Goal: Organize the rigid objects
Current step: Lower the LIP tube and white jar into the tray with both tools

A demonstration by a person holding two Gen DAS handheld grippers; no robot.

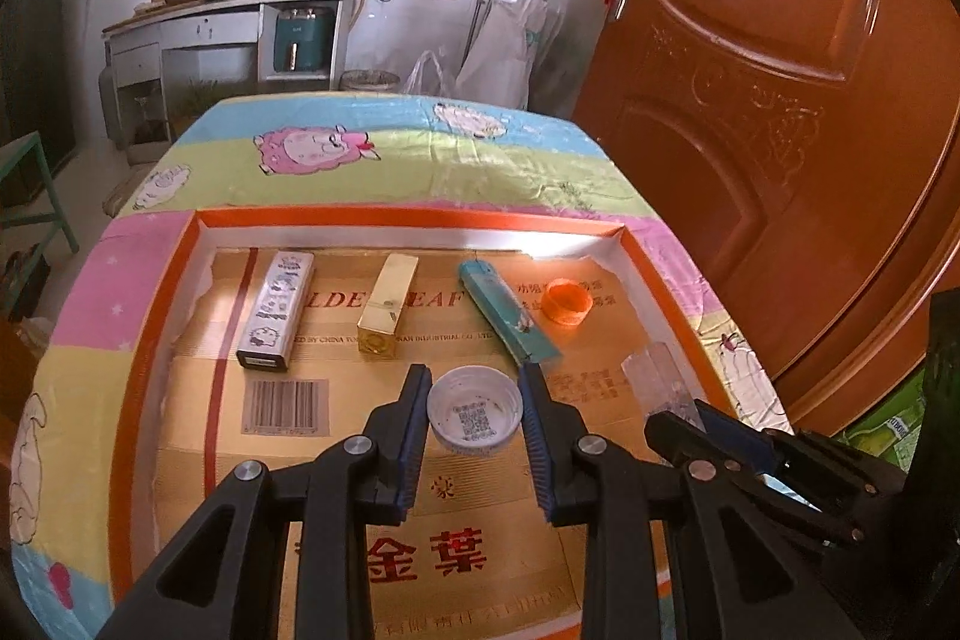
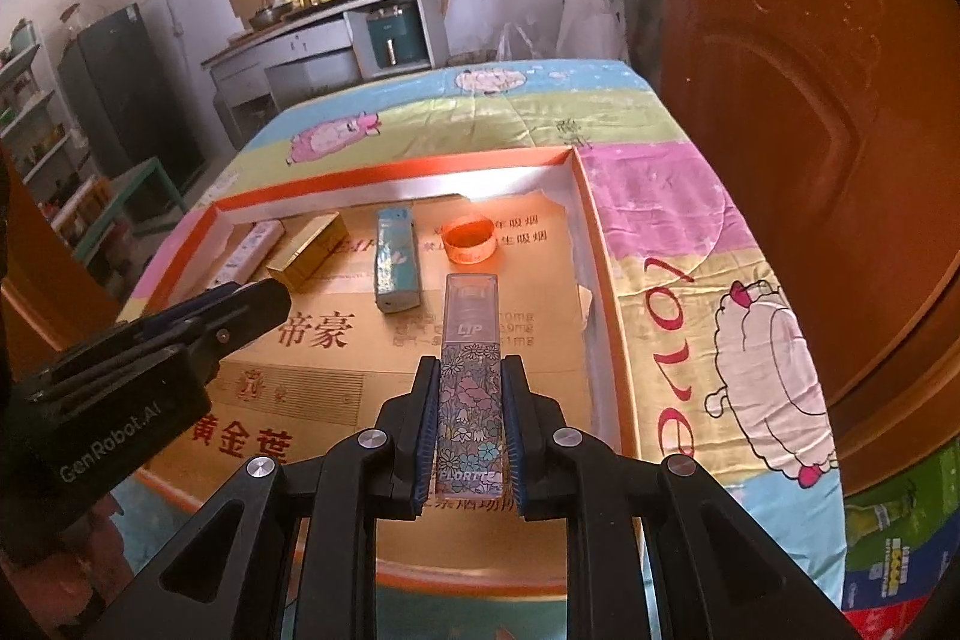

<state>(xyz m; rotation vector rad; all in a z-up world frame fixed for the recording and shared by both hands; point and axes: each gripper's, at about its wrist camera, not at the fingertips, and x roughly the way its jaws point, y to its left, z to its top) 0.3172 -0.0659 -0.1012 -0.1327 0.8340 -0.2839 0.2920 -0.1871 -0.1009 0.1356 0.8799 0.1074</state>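
Note:
An orange-rimmed tray [image 1: 198,220] lined with gold cardboard holds a white patterned box [image 1: 276,310], a gold box [image 1: 388,304], a blue box [image 1: 507,310] and an orange cap [image 1: 567,302]. A white cap [image 1: 474,409] lies open side up between the fingers of my left gripper [image 1: 475,388], which is open around it. My right gripper [image 2: 469,382] is shut on a clear floral lip-product box [image 2: 470,376], held above the tray's right side; the box also shows in the left wrist view [image 1: 657,379]. The right wrist view also shows the orange cap [image 2: 472,238], blue box [image 2: 394,259] and gold box [image 2: 309,250].
The tray sits on a table with a cartoon sheep cloth [image 1: 372,148]. A brown door [image 1: 780,100] stands close on the right. A kitchen counter [image 1: 228,10] with a stove and bottles is at the back wall. A green stool [image 1: 30,196] is at left.

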